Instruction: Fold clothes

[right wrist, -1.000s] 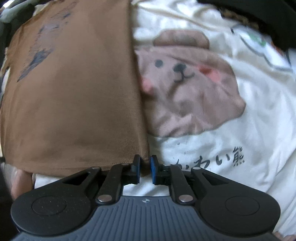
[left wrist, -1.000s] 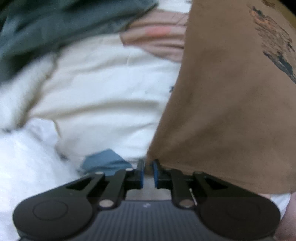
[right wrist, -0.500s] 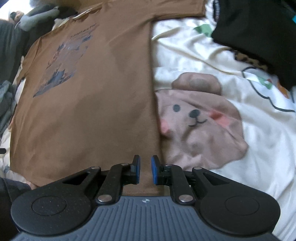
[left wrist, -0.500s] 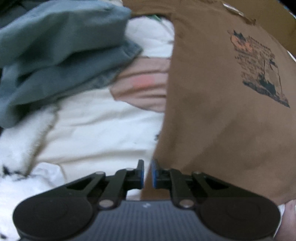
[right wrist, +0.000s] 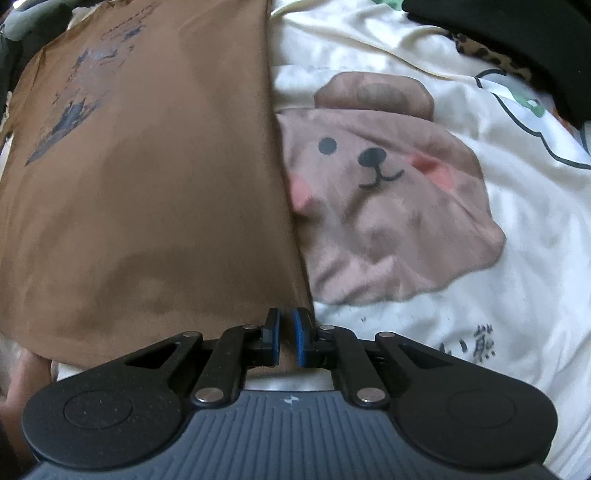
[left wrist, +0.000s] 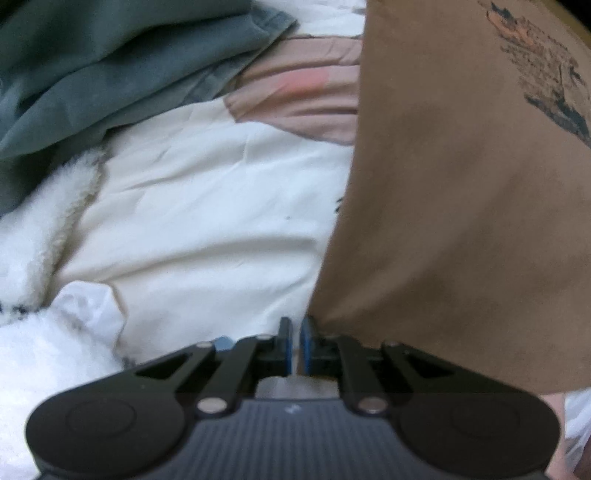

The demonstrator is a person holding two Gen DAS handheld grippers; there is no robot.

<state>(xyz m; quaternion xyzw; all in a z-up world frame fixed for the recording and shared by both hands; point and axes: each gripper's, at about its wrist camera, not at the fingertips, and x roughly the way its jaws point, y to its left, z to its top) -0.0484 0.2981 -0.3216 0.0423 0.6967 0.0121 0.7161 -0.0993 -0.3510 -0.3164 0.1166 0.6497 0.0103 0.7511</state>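
1. Jaws, left gripper (left wrist: 295, 343): all but closed, having just eased open a touch. The near corner of the brown T-shirt (left wrist: 461, 221) is drawn to a point at the tips, so I judge it pinched, though the slit itself shows only a pale sliver.
2. Jaws, right gripper (right wrist: 286, 339): clenched on the other hem corner, with brown cloth visible between the blue pads.
3. Brown T-shirt, location: spread front-up on the bed cover (left wrist: 207, 221), its printed graphic (right wrist: 77, 107) towards the far end and its hem nearest me.
4. Handling (my judgement): light, thin, limp jersey that will sag and drape and has no stiffness to push against. It is not fragile and only slightly slippery on the smooth cover.
5. Hold points: the two hem corners, as now, which keeps the hem taut for carrying it over toward the collar.
6. Count:
   - brown T-shirt, one
   - grey-green garment (left wrist: 110, 66), one crumpled heap
   - black garment (right wrist: 517, 29), one
   - white fleece (left wrist: 33, 229), one patch
   - bear print (right wrist: 388, 192), one
   - grippers, two
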